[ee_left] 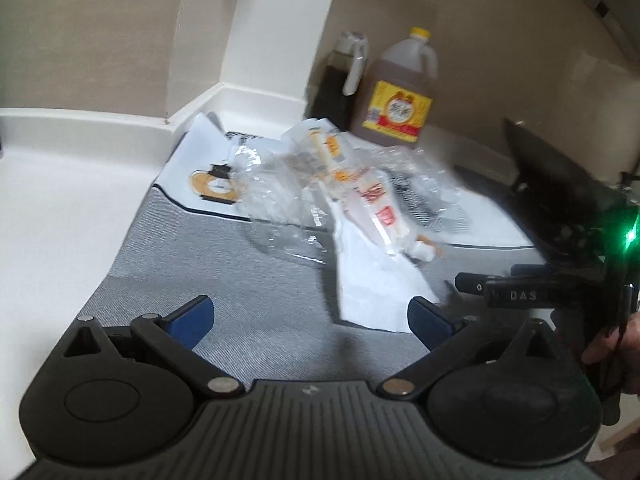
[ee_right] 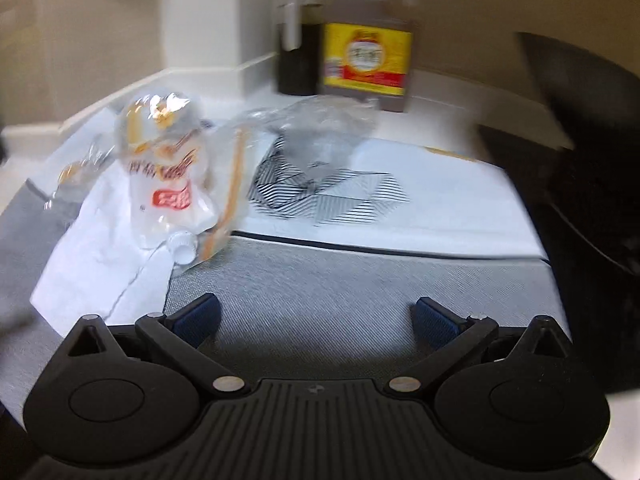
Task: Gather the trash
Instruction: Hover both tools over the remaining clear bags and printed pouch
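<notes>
A pile of trash lies on a grey mat (ee_left: 248, 280): a white spouted pouch with red and orange print (ee_left: 376, 208) (ee_right: 168, 184), crumpled clear plastic wrap (ee_left: 272, 196) (ee_right: 320, 132), and a white paper napkin (ee_left: 372, 292) (ee_right: 104, 248). My left gripper (ee_left: 310, 320) is open and empty, just short of the napkin. My right gripper (ee_right: 316, 318) is open and empty over bare mat (ee_right: 360, 280), with the pouch ahead to its left. The right gripper's body (ee_left: 560, 280) shows at the right of the left wrist view.
A large jug of brown liquid with a yellow label (ee_left: 400, 92) (ee_right: 368, 40) and a dark bottle (ee_left: 340, 80) (ee_right: 298, 40) stand at the back against the wall. White printed paper (ee_left: 200, 168) (ee_right: 400, 200) lies under the trash. A black object (ee_right: 580, 140) is at the right.
</notes>
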`<state>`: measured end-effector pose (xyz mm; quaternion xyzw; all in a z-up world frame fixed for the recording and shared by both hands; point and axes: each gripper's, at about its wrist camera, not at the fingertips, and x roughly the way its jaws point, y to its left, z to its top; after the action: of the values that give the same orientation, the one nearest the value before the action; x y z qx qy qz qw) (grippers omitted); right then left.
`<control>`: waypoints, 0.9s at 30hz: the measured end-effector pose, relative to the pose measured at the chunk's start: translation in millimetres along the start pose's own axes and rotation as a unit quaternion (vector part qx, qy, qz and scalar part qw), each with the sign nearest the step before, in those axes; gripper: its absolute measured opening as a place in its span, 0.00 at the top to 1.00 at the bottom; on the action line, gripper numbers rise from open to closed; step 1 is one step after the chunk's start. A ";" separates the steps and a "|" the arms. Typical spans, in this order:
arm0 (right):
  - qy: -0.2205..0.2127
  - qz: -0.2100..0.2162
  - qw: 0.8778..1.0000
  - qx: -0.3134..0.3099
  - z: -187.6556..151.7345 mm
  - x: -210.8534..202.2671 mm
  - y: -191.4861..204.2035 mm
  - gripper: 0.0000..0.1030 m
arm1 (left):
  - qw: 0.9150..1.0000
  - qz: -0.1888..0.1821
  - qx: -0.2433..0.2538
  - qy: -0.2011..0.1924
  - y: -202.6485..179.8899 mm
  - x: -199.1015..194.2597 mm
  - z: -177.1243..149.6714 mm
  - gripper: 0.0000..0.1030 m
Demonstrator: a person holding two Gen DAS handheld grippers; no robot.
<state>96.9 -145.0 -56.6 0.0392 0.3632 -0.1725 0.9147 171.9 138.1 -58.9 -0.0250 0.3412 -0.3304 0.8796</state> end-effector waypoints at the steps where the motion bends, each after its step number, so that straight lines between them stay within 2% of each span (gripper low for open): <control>1: -0.009 -0.013 1.000 0.007 -0.1 -11.2 0.3 0.00 | 1.000 -0.013 0.001 -0.001 -0.1 -4.4 0.4 0.00; 3: -0.009 -0.024 1.000 0.012 1.2 -30.5 2.8 0.00 | 1.000 -0.030 0.005 -0.003 -0.2 -13.0 0.8 0.00; 6: -0.004 -0.017 1.000 -0.010 9.4 -40.2 9.6 0.00 | 1.000 -0.027 0.001 -0.003 -0.7 -21.3 2.1 0.00; 9: -0.001 0.009 1.000 -0.017 22.1 -29.0 12.8 0.00 | 1.000 -0.022 -0.001 -0.006 -1.9 -21.5 1.9 0.00; 11: -0.005 0.038 0.999 -0.021 27.2 -21.6 12.7 0.00 | 1.000 -0.005 0.008 -0.011 -5.7 -15.7 1.7 0.00; 14: -0.009 0.058 0.998 -0.023 25.4 -16.5 10.1 0.00 | 1.000 0.011 0.007 -0.003 -13.5 -3.3 2.5 0.00; 17: 0.011 0.073 0.997 -0.032 21.3 -9.7 5.9 0.00 | 1.000 0.015 0.012 0.001 -21.9 4.1 5.0 0.00; 27: -0.001 0.106 0.994 -0.030 19.1 -13.6 -12.7 0.00 | 0.999 0.035 0.025 0.000 -29.4 13.0 9.3 0.00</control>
<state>95.8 -156.8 -32.6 0.0498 0.3614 -0.0631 0.9289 168.2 105.7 -51.4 0.0090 0.3339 -0.3083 0.8907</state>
